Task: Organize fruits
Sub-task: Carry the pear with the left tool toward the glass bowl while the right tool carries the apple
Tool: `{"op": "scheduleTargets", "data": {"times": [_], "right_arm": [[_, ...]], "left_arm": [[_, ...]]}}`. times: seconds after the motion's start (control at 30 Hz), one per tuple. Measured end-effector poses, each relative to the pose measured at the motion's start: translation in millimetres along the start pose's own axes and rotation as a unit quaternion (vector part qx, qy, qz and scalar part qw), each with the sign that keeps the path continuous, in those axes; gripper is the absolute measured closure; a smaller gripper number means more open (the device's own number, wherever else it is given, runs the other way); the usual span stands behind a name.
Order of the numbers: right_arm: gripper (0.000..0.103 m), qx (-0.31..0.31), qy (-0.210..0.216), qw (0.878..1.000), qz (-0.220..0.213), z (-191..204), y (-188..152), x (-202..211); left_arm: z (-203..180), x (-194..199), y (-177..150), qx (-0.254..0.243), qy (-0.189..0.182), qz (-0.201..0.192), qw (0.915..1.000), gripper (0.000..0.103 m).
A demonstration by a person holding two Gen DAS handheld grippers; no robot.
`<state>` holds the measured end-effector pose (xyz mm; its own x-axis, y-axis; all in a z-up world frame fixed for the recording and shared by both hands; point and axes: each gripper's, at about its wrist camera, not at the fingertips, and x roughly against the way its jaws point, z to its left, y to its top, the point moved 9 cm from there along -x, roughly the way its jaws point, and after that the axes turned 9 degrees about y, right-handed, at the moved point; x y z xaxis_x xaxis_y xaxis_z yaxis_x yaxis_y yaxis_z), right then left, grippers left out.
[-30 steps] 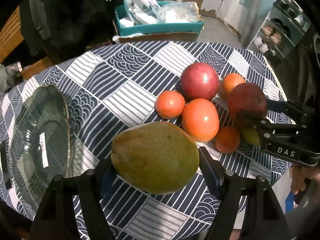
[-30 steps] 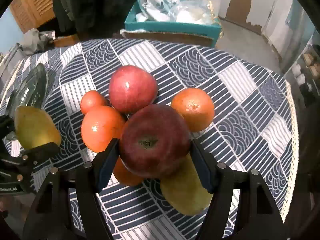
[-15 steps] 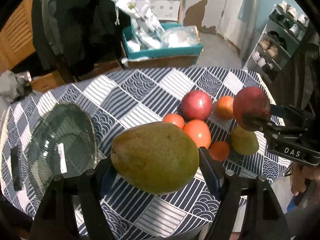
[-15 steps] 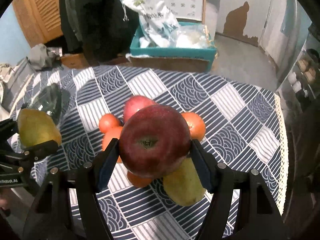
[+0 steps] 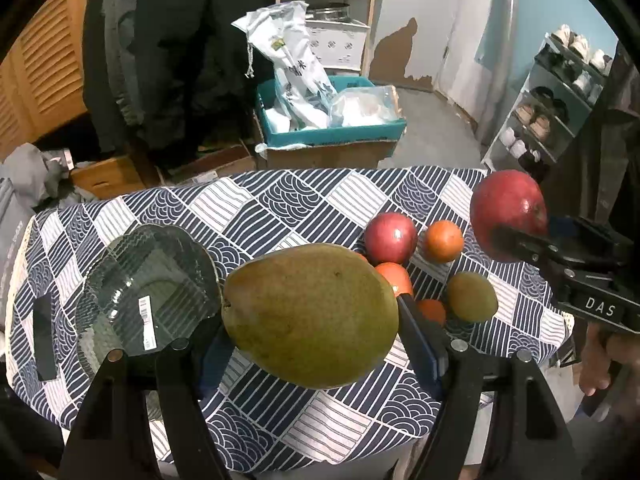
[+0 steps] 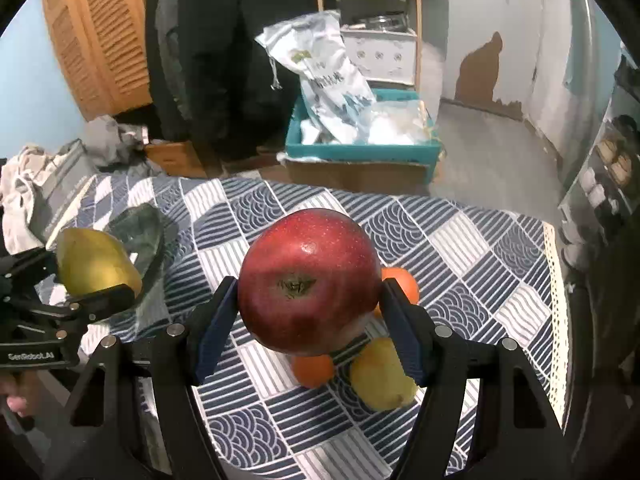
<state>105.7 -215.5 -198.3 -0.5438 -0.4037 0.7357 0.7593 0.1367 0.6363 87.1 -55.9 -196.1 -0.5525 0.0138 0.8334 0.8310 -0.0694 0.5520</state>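
Observation:
My left gripper (image 5: 310,332) is shut on a large green pear (image 5: 310,314), held well above the table. My right gripper (image 6: 306,312) is shut on a dark red apple (image 6: 308,280), also lifted; it shows in the left wrist view as the red apple (image 5: 508,210) at the right. On the patterned cloth lie a second red apple (image 5: 390,238), several oranges (image 5: 443,241) and a smaller green pear (image 5: 472,297). A dark glass plate (image 5: 148,292) rests at the table's left. In the right wrist view the held green pear (image 6: 96,266) hangs over that glass plate (image 6: 148,224).
The round table (image 5: 280,208) wears a blue-and-white patterned cloth. Behind it stand a teal box (image 5: 332,132) with white bags, dark hanging coats, and a shoe rack (image 5: 560,96) at the right. A black strip (image 5: 43,336) lies at the table's left edge.
Both grippers have risen with their fruit and tilted up, so the table looks smaller and more of the room shows. The fruit on the cloth has not moved.

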Motion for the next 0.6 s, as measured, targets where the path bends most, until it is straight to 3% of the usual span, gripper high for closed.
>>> {"op": "scheduleTargets", "data": {"times": [0.6], "right_arm": [[0.032, 0.036, 0.04, 0.998, -0.019, 56.7, 25.9, -10.2]], "left_arm": [[59.5, 17.1, 4.2, 0.042, 0.032, -0.023, 0.9983, 0.026]]}}
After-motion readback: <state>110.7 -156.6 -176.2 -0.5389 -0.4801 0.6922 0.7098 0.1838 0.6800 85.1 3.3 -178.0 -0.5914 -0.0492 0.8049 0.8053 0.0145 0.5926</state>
